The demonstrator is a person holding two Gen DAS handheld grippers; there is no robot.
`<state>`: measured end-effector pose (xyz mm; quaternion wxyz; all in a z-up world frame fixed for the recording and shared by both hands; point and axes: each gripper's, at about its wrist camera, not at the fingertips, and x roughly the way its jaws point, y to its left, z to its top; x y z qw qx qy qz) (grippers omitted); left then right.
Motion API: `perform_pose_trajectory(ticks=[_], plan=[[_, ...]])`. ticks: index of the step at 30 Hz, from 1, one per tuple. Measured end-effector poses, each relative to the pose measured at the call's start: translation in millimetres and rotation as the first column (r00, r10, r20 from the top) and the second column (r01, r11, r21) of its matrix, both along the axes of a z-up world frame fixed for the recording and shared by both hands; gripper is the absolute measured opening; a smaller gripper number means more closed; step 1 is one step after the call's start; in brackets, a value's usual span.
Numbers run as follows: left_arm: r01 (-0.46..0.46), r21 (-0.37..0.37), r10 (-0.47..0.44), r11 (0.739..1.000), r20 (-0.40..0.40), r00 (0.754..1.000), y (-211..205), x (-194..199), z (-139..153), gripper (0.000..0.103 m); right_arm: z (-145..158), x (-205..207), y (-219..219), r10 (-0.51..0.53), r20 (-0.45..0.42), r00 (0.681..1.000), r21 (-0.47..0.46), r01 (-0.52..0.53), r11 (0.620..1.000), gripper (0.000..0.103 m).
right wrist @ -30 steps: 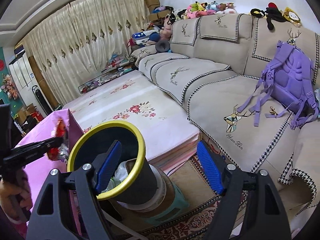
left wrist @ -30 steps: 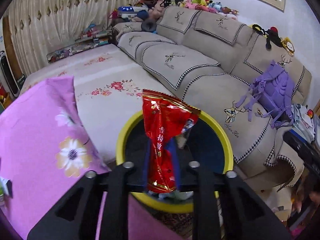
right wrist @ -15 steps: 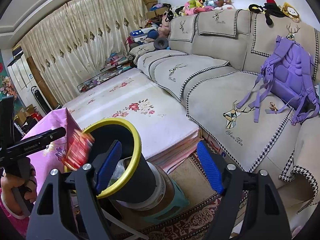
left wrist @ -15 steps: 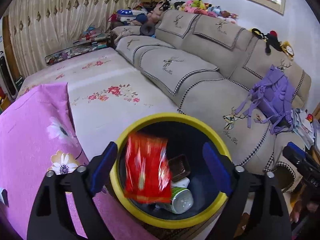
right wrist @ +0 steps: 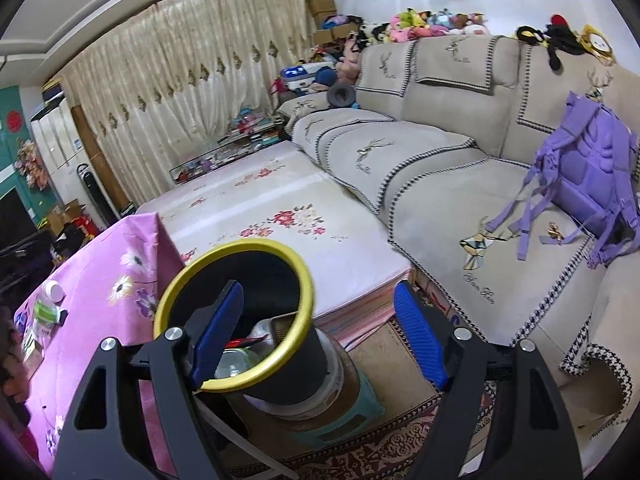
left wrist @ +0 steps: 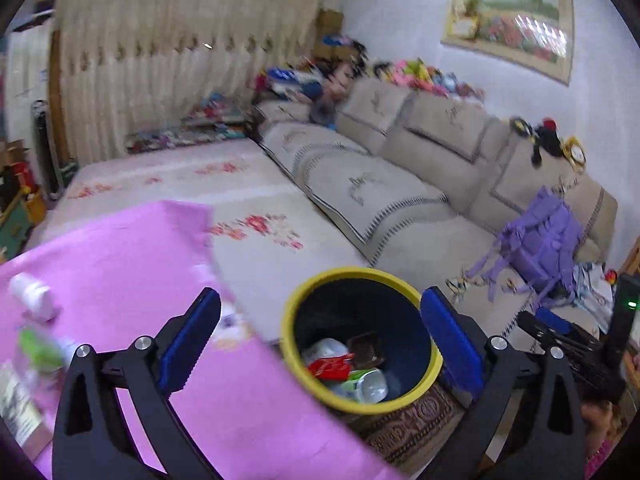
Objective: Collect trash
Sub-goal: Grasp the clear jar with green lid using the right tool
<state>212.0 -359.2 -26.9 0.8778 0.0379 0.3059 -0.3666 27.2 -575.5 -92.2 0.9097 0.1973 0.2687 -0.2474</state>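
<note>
Wrapper binned, our left tongs turn back to the table

Lower centre of the left view, our left gripper (left wrist: 318, 344) has just been opening and stands wide with nothing between its jaws; the red wrapper (left wrist: 331, 365) lies in the yellow-rimmed bin (left wrist: 362, 274). Our right gripper (right wrist: 318, 334) gapes empty too. Remaining trash, a white bottle (left wrist: 32, 294) and green packet (left wrist: 38, 350), lies lower left on the pink tablecloth (left wrist: 120, 248), nearer our left hand.

Home living room: sofa (right wrist: 440, 168), curtains (right wrist: 180, 92), plush toys (right wrist: 424, 24).
</note>
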Motion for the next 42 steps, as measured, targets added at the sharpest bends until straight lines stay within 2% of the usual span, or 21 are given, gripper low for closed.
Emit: perform_pose_trajectory(ticks=[5,9,14,19,25,30,35,42], plan=[[-0.147,-0.032,0.148,0.989,0.015,0.989,96,-18,14,0.098,5,26,32,0.116,0.0,0.993,0.001,-0.116,0.993,0.073],[-0.296,-0.035,0.297,0.955,0.028,0.955,182,-36,16,0.098,17,58,75,0.245,0.0,0.97,-0.021,-0.245,0.969,0.073],[-0.465,-0.029,0.466,0.885,0.059,0.883,277,-58,16,0.098,33,105,145,0.425,0.001,0.905,-0.053,-0.424,0.904,0.073],[-0.562,-0.044,0.564,0.826,0.076,0.822,344,-74,13,0.098,46,156,224,0.59,-0.016,0.807,-0.075,-0.589,0.804,0.074],[-0.597,-0.059,0.6,0.8,0.065,0.798,381,-77,5,0.098,45,201,317,0.737,-0.059,0.673,-0.135,-0.737,0.662,0.074],[-0.603,-0.058,0.606,0.795,0.048,0.794,388,-73,-2,0.098,28,237,369,0.799,-0.137,0.586,-0.196,-0.807,0.558,0.074],[-0.603,-0.055,0.605,0.796,0.016,0.796,387,-66,-12,0.098,7,266,387,0.811,-0.217,0.544,-0.214,-0.837,0.504,0.074],[-0.591,-0.045,0.591,0.806,-0.004,0.807,382,-54,-21,0.098,-16,292,403,0.81,-0.287,0.512,-0.227,-0.858,0.461,0.074]])
